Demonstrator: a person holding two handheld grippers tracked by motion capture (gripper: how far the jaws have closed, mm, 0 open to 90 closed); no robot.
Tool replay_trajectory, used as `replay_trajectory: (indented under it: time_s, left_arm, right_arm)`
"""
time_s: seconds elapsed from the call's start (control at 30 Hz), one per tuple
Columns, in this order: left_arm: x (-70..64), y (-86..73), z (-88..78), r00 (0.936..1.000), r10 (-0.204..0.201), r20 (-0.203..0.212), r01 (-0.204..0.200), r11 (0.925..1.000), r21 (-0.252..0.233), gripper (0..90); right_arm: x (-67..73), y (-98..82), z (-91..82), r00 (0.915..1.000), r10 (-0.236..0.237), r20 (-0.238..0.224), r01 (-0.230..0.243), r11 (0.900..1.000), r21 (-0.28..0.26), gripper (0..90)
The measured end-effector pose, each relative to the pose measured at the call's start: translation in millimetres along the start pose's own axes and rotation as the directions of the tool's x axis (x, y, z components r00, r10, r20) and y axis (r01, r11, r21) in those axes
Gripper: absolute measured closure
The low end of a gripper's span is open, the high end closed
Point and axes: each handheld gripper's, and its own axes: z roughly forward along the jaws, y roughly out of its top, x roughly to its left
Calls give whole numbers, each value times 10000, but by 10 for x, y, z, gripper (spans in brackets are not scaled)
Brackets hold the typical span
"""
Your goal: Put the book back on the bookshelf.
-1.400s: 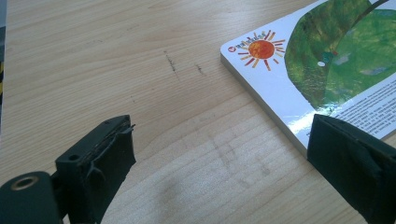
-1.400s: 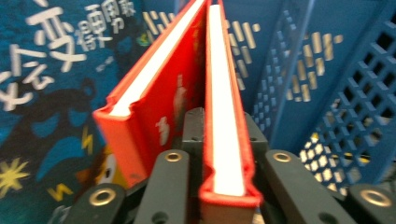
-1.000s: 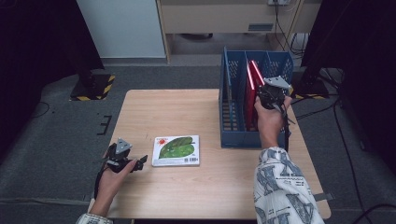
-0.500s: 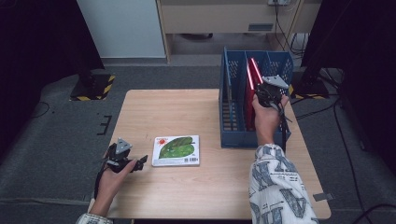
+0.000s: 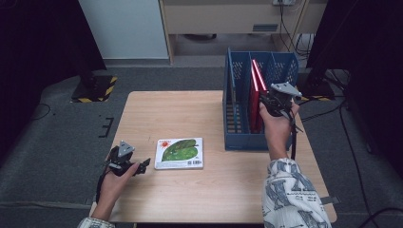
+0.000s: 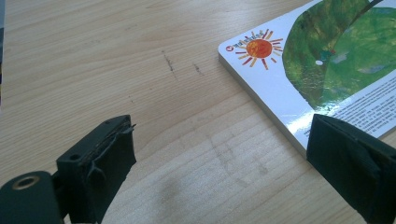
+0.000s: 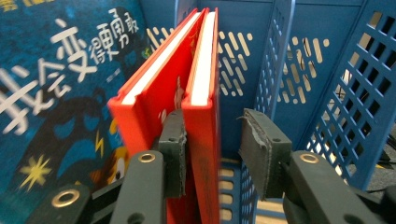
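Note:
My right gripper [image 5: 267, 102] reaches into the blue rack [image 5: 237, 138] at the table's far right. Its jaws have just been opening and stand open around the spine of an upright red book [image 7: 203, 70]. One pad [image 7: 173, 140] sits between that book and a second red book [image 7: 154, 79]. The other pad [image 7: 257, 144] is clear of the cover. Both red books [image 5: 255, 92] stand in the rack's middle slot. My left gripper [image 5: 144, 164] rests low on the table, open, just left of a flat book with a green leaf cover [image 5: 180, 153]. That leaf book [image 6: 327, 60] lies beside the right jaw.
A dark blue book with white characters [image 7: 56, 93] stands in the rack to the left of the red ones. The rack's slotted walls [image 7: 355, 79] close in on the right. Bare wooden tabletop [image 5: 176, 114] stretches between the flat book and the rack.
The right gripper's jaws have parted from the red book, which now stands upright in the rack. The left hand and the leaf book have not moved.

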Motion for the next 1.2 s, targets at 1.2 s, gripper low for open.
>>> replay_trajectory:
  time_s: [1.2]
  left_arm:
    - [-110,14,69,9979,498,404,-504,9986,156,63]
  right_arm:
    - [372,-562,-679,9480,-925,-3045,985,9951,41,260]
